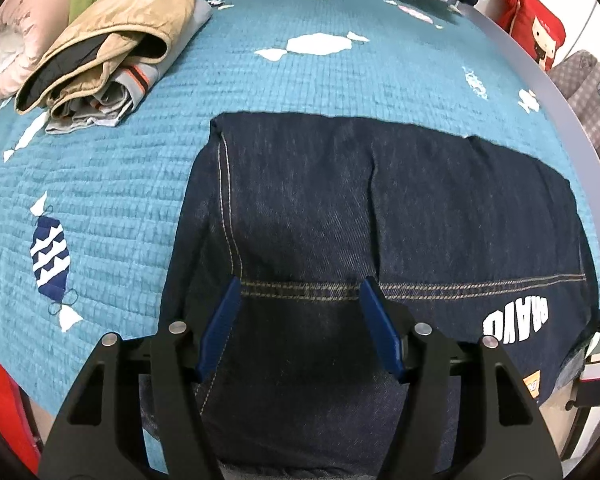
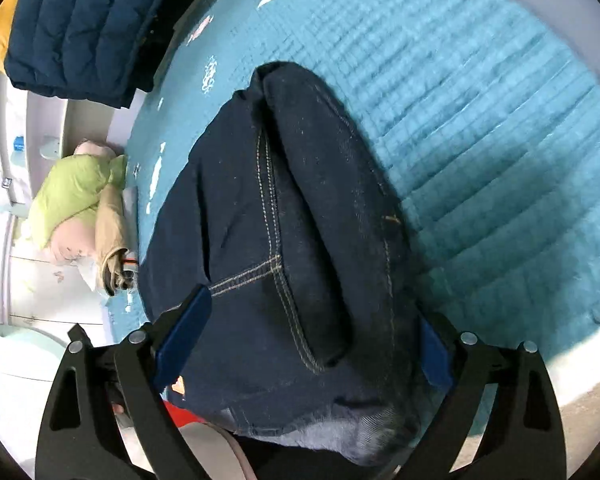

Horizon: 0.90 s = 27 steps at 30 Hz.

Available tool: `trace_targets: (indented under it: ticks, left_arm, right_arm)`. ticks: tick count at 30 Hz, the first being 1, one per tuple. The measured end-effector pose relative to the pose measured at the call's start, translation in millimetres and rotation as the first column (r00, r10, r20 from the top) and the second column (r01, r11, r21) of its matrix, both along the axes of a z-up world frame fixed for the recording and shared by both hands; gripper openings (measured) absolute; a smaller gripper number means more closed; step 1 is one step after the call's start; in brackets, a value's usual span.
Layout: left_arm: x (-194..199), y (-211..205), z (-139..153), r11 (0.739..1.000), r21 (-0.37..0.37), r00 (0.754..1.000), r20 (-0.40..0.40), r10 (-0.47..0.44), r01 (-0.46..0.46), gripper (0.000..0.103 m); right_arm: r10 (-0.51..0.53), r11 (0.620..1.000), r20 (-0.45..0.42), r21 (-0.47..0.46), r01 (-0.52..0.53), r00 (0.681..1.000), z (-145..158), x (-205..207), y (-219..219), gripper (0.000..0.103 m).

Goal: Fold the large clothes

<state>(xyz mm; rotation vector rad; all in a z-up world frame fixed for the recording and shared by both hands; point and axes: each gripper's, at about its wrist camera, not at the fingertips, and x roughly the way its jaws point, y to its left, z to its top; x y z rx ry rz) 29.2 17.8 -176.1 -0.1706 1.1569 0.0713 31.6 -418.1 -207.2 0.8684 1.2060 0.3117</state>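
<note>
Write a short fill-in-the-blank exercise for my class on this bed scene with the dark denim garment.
1. The dark blue denim garment lies on a ____ quilted bedspread.
2. White letters on the denim read ____.
3. The folded tan jacket lies on the ____.
4. Both grippers' pads are coloured ____.

Missing words: teal; BRAVO; bedspread; blue

Dark denim garment, teal quilt

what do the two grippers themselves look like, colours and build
Both look the same. The left gripper has two flat blue finger pads mounted on matte black angular arms with triangular cutouts, pinned by round silver rivets. The right gripper shares that build: blue pads, black cutout linkages, silver pivot pins. No cables or printed markings show on either, and no sleeve is clearly visible.
</note>
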Motion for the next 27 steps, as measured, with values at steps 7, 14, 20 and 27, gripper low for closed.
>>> trace_targets:
  ticks: [7, 14, 20, 27]
  left_arm:
    - [-4, 2, 3, 1.000, 0.020, 1.000, -0.002, -0.015, 0.015, 0.063]
    - [0, 3, 5, 1.000, -0.011, 1.000, -0.008, 0.015, -0.015, 0.063]
    - [24, -20, 27, 0.996, -0.071, 0.998, 0.030, -0.052, 0.054, 0.053]
    - [91, -66, 64, 0.987, -0.108, 0.989, 0.101, -0.111, 0.122, 0.036]
  right_arm:
    - [0.120, 0.988, -0.018, 0.096, -0.118, 0.993, -9, 10, 26, 0.088]
    - [0.022, 0.956, -0.033, -0.291, -0.031, 0.999, 20, 17, 63, 0.018]
    - [0.088, 0.855, 0.060, -0.517, -0.044, 0.994, 60, 4, 107, 0.017]
    - [0.117, 0.827, 0.117, -0.561, -0.031, 0.986, 78, 12, 136, 0.017]
